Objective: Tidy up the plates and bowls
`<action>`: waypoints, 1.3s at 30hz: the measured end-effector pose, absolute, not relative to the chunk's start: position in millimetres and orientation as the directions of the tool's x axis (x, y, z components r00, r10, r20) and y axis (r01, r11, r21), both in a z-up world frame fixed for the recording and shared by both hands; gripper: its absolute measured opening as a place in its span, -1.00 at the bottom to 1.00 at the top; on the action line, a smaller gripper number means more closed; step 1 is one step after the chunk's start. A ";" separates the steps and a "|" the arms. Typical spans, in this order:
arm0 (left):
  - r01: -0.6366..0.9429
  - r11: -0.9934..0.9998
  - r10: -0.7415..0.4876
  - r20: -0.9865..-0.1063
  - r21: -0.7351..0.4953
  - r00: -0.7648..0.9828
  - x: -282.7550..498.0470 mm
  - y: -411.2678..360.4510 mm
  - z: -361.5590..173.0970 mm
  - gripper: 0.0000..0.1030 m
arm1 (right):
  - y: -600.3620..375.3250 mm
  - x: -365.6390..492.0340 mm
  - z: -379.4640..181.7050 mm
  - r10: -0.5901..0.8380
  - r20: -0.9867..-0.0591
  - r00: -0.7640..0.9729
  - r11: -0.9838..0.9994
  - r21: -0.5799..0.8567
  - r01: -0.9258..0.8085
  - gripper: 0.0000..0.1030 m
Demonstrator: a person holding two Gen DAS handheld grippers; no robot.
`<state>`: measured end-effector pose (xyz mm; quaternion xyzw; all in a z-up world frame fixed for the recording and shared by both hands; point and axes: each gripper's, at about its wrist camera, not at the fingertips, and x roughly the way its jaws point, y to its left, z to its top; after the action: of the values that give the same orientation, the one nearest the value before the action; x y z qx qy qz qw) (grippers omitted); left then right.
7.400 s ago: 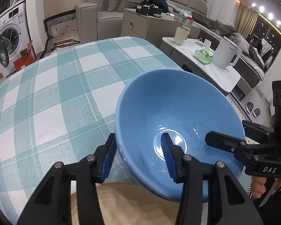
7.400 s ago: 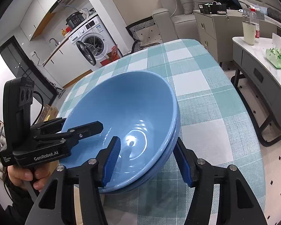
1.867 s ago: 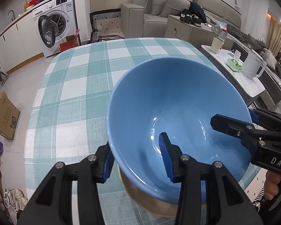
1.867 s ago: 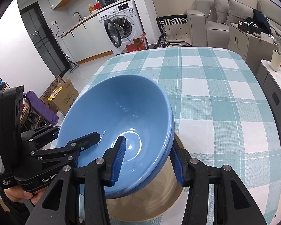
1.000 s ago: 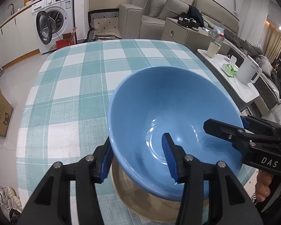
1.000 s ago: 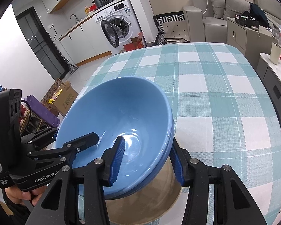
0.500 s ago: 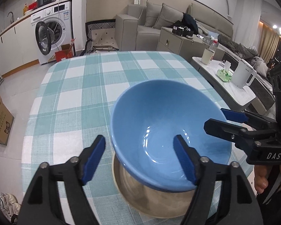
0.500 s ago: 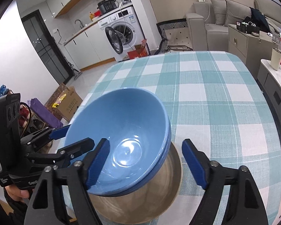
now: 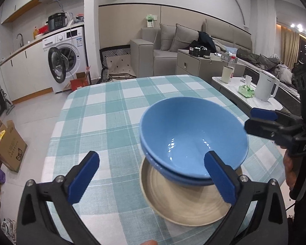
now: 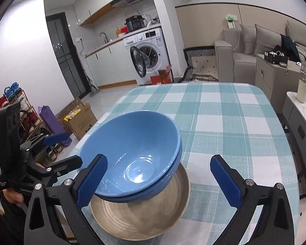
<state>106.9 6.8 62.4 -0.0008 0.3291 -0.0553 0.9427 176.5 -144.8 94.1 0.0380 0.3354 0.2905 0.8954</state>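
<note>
Two nested blue bowls (image 9: 191, 138) (image 10: 136, 155) sit tilted on a beige plate (image 9: 179, 202) (image 10: 144, 220) on the checked table (image 9: 112, 112). My left gripper (image 9: 151, 159) hangs back from the stack's near rim, jaws opening wide, pads touching nothing; the rim shows between its fingers. My right gripper (image 10: 159, 159) stands the same way on the opposite side, jaws opening, pads off the bowls. Each wrist view also shows the other gripper beside the stack: the right gripper (image 9: 253, 120) and the left gripper (image 10: 69, 149), each in a person's hand.
The plate lies near the table's front edge. A low side table with a white kettle (image 9: 265, 87) and a cup stands to the right. A cardboard box (image 9: 8, 145) and a shoe rack (image 10: 14, 110) are on the floor at left; a washing machine (image 9: 65, 65) stands beyond.
Both grippers have let go of the bowl rims and spread their jaws wide. They have drawn back and risen a little. The bowl stack now rests on the beige plate.
</note>
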 end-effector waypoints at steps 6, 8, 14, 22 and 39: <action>0.049 0.998 -0.061 -0.577 -0.037 0.814 84.0 15.7 50.1 1.00 | -163.9 153.8 86.9 0.570 -0.529 0.628 0.812 0.249 -0.527 0.99; 0.047 0.998 -0.056 -0.572 -0.031 0.818 78.4 16.6 44.3 1.00 | -166.8 146.2 83.6 0.569 -0.526 0.632 0.810 0.229 -0.539 0.99; 0.027 0.999 -0.041 -0.563 -0.032 0.825 63.6 13.9 28.6 1.00 | -171.0 116.5 73.8 0.569 -0.487 0.663 0.806 0.170 -0.567 0.99; 0.031 0.999 -0.037 -0.541 -0.021 0.840 43.8 0.9 13.7 1.00 | -166.9 93.1 52.1 0.569 -0.491 0.659 0.800 0.144 -0.583 0.99; 0.016 1.000 -0.008 -0.491 0.012 0.871 21.9 -13.7 -0.6 1.00 | -161.4 72.0 24.1 0.604 -0.469 0.644 0.778 0.172 -0.604 0.99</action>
<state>21.9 -13.7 -0.6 0.0079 0.2540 -0.0062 0.9672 72.0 -161.4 24.1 -0.0001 0.2585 0.3332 0.9067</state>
